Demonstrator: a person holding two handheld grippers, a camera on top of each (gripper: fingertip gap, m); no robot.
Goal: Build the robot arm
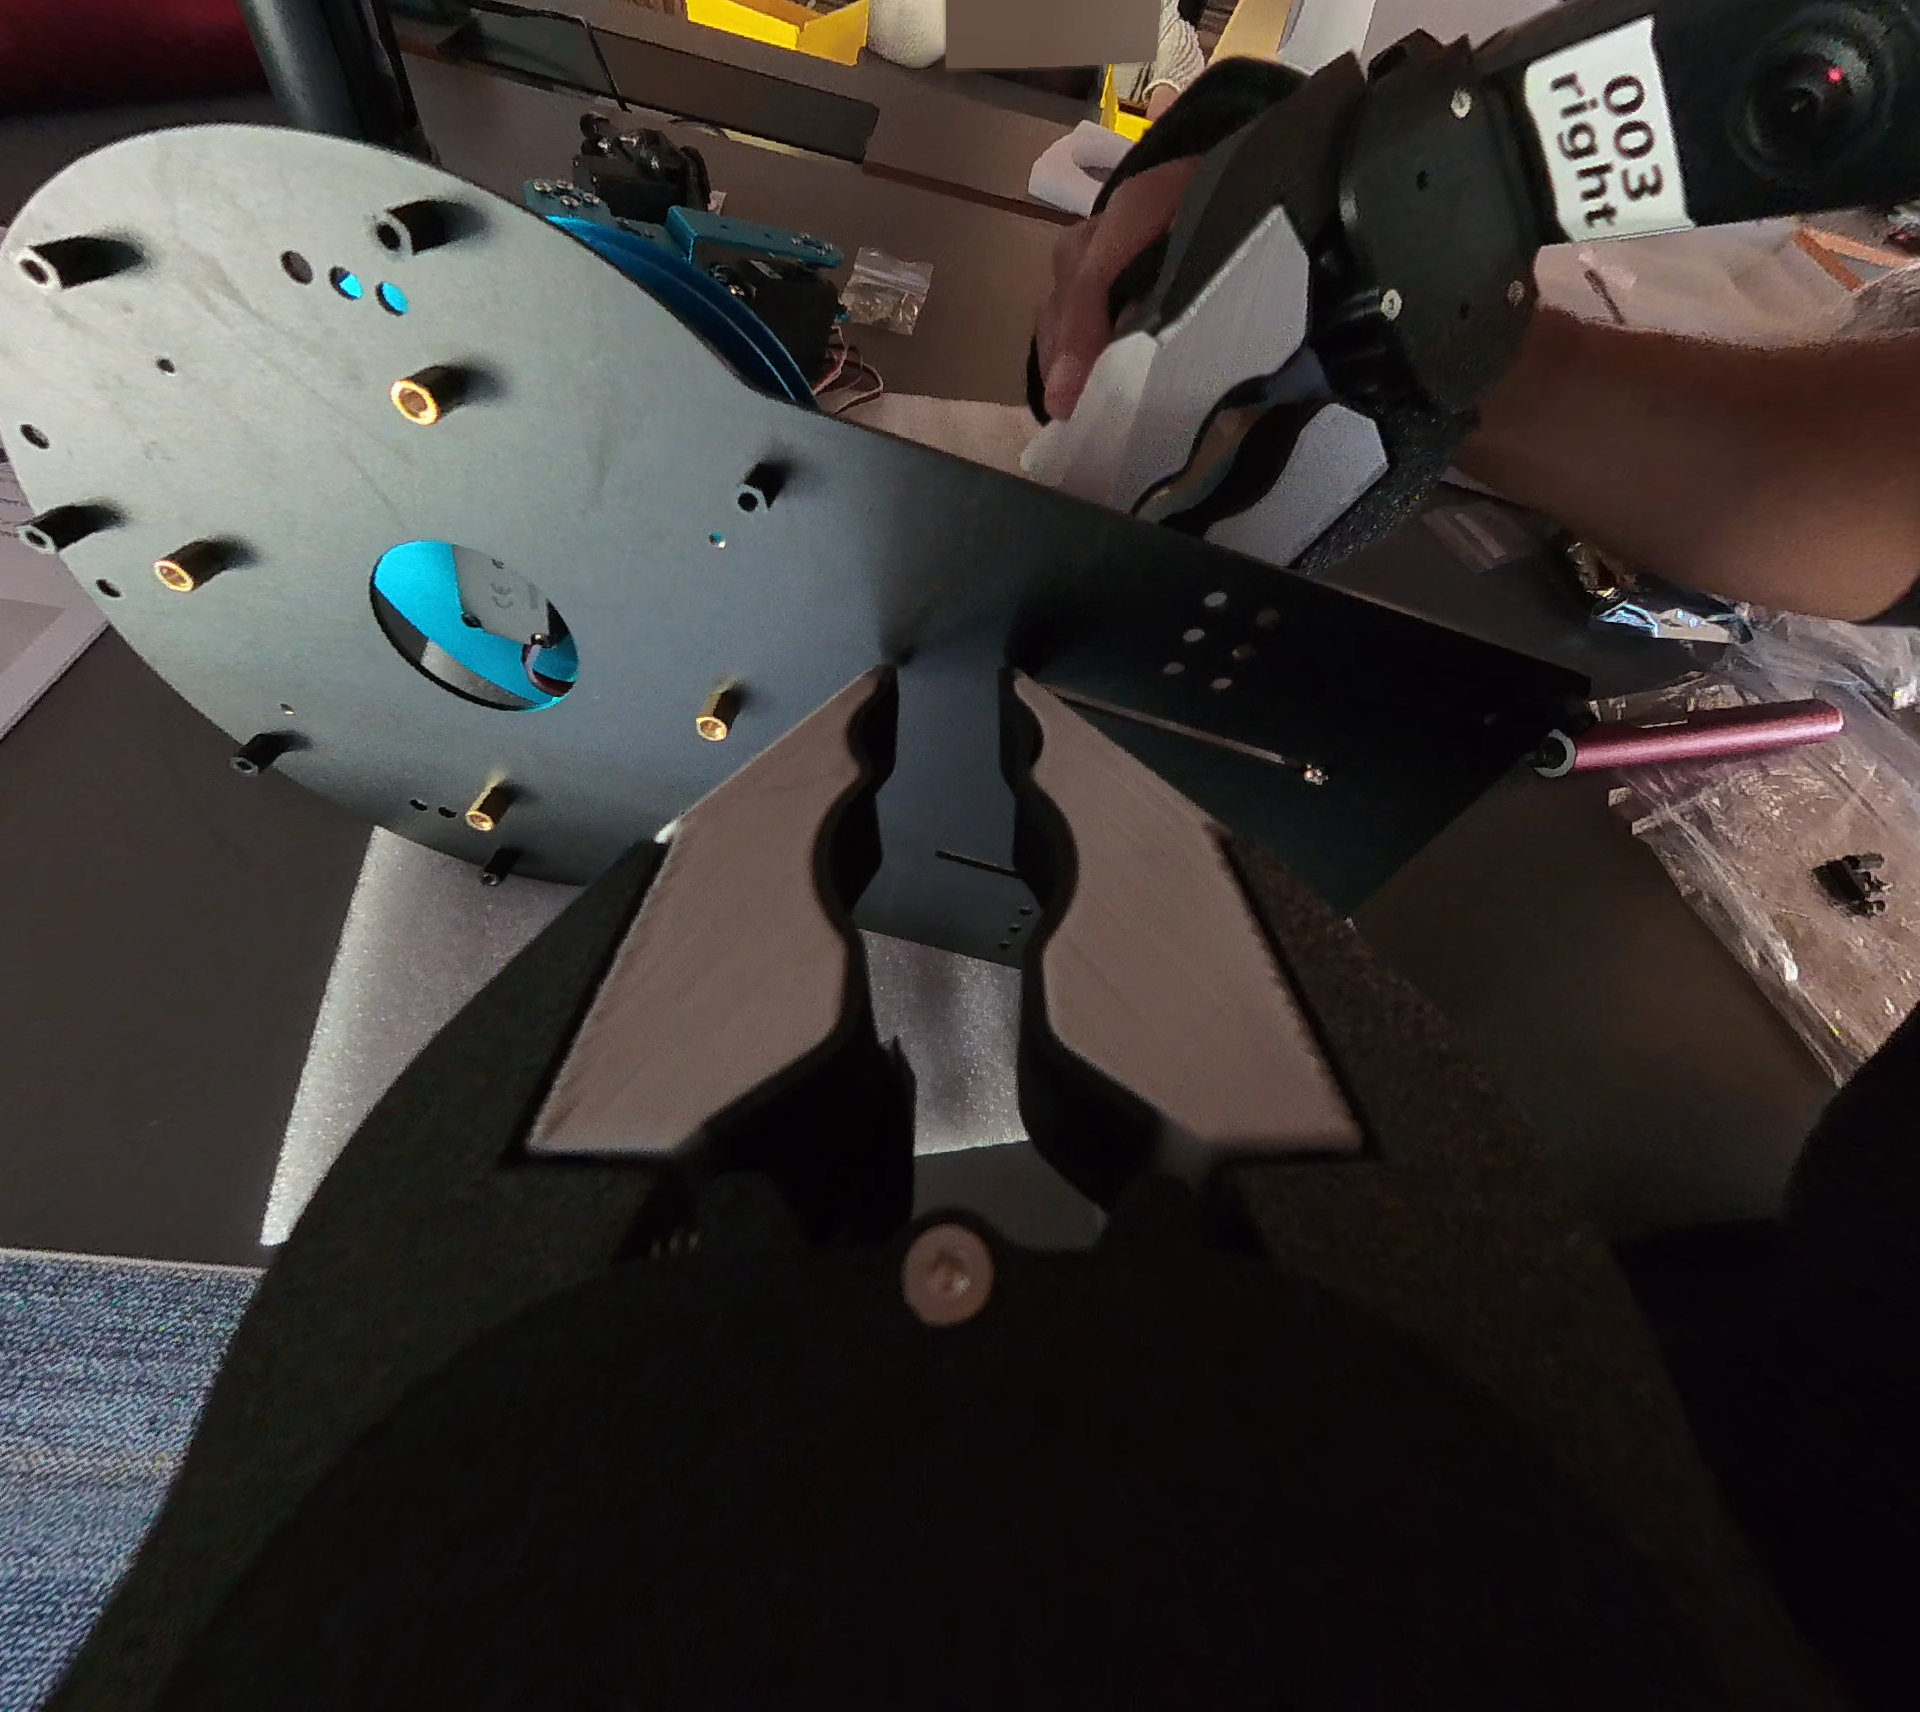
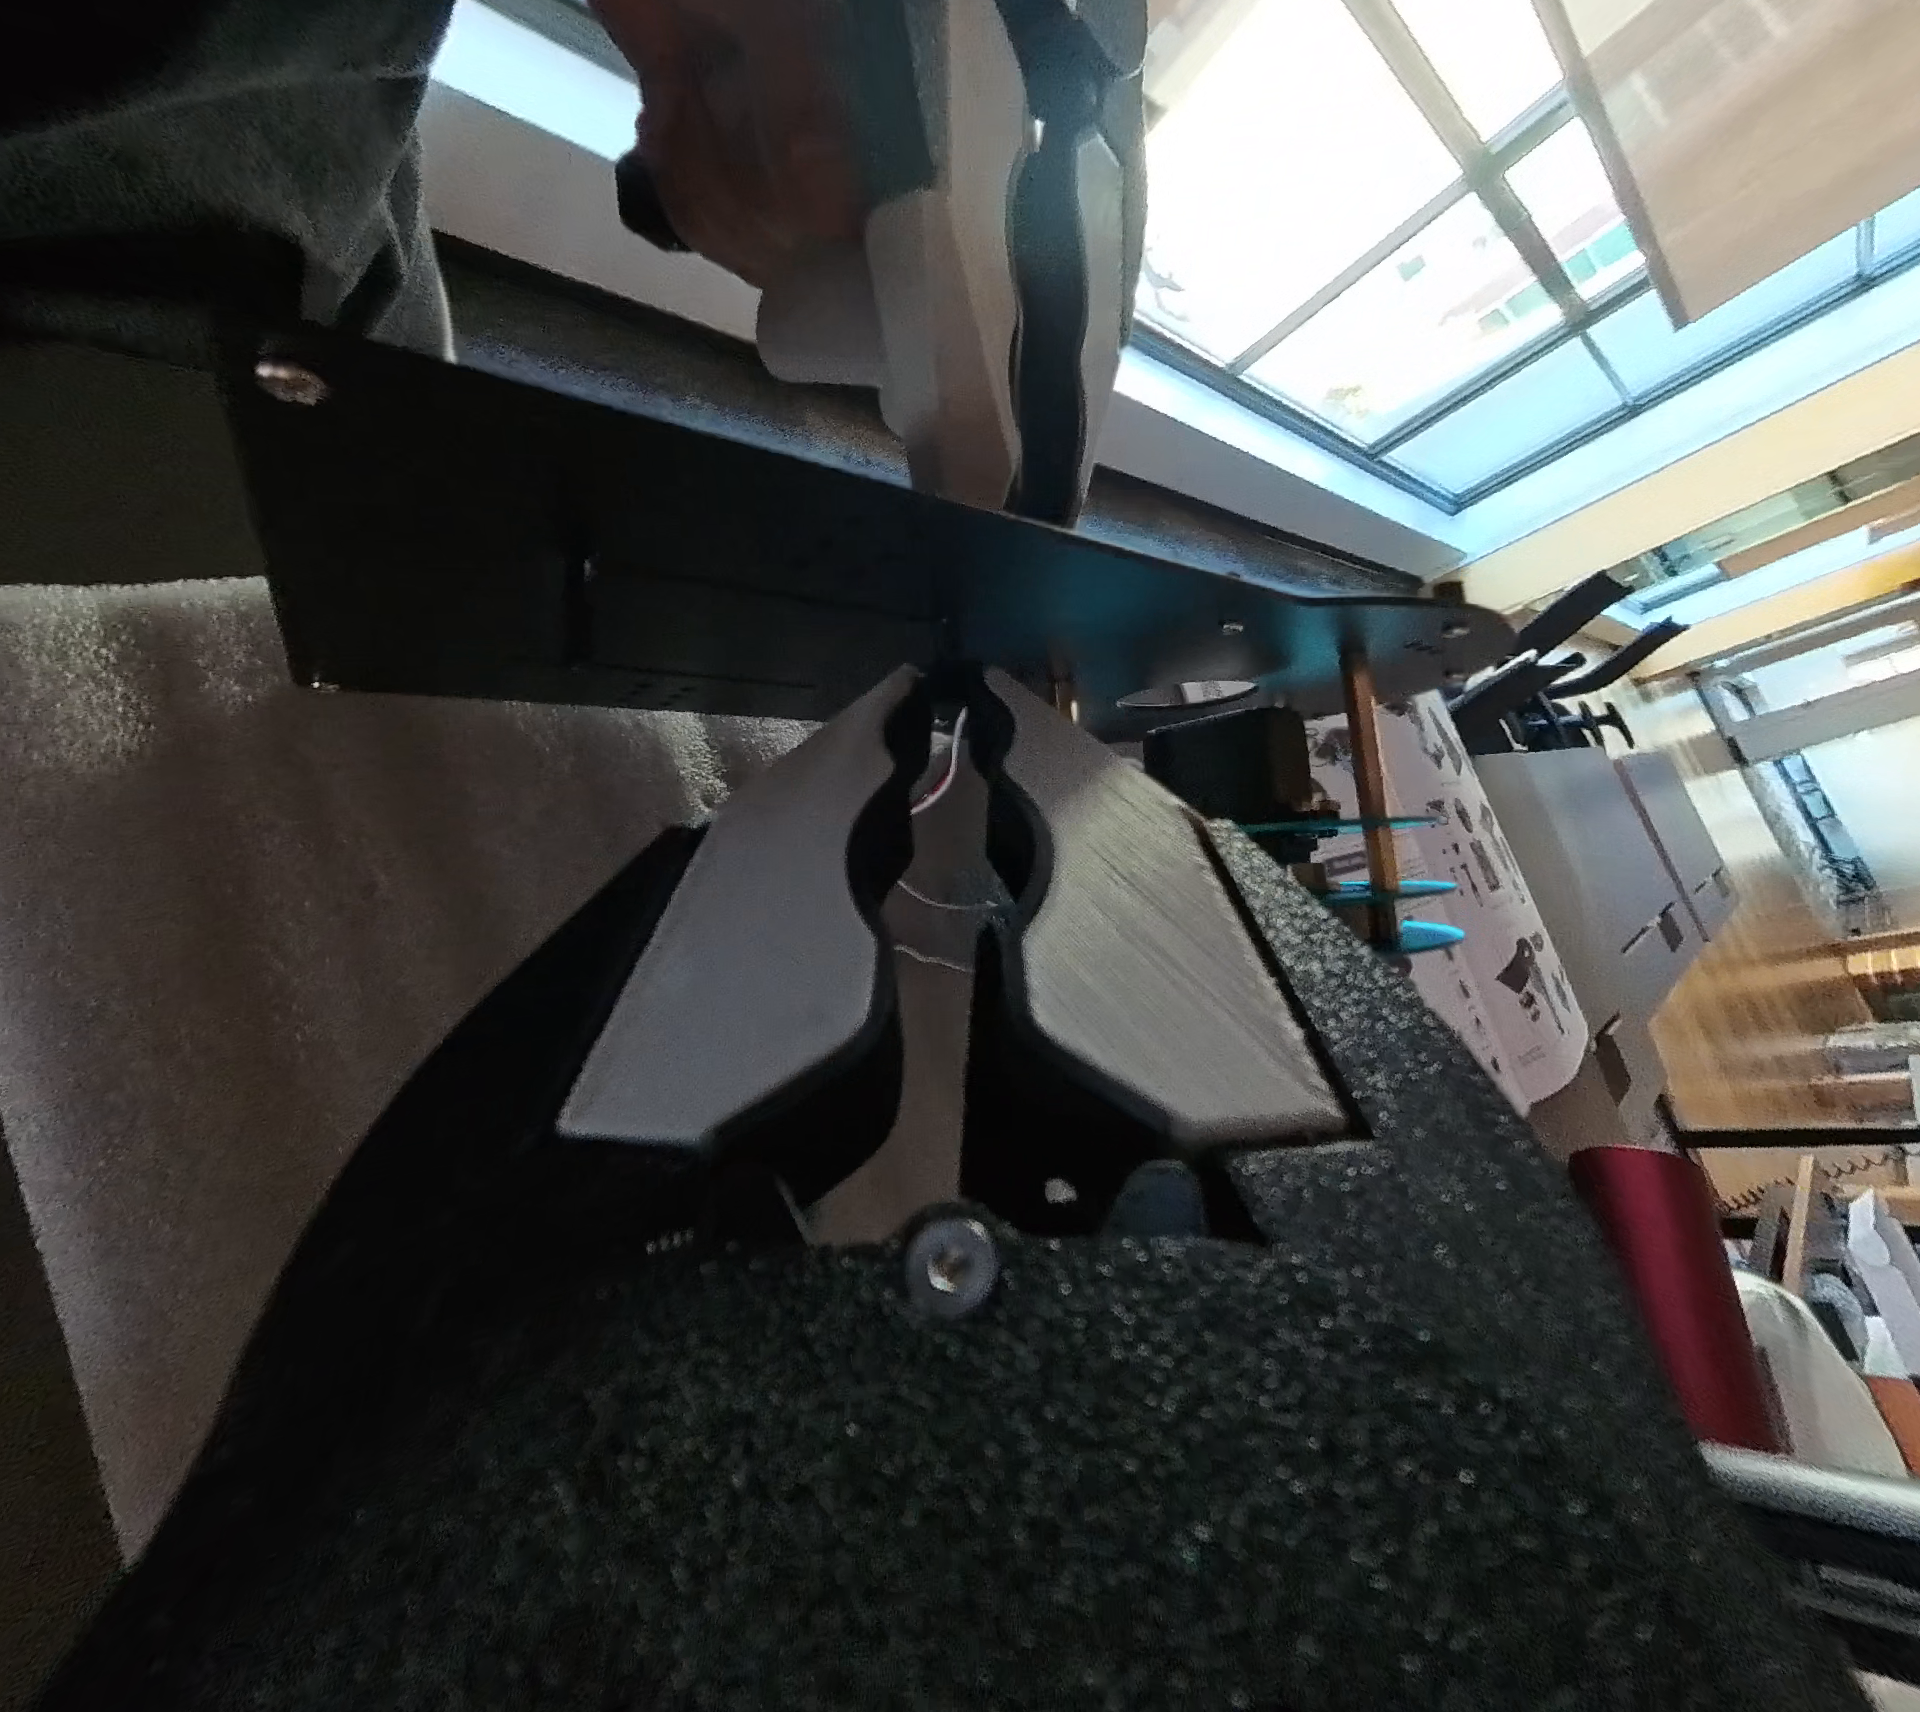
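Two tools pinch one dark metal plate (image 1: 644, 478) on opposite edges, left tool (image 1: 951, 706) and right tool (image 2: 951, 675) both nearly closed, holding it tilted above the desk (image 1: 156, 914) foam (image 1: 416, 987).

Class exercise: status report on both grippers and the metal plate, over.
Left gripper tips at lower edge of metal plate. Right gripper at upper edge; clamping unclear. Plate tilted over foam sheet.

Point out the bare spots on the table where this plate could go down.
Bare dark tabletop lies left of the foam sheet, below the black plate. The right side is crowded: plastic bags, red rod, small black part.
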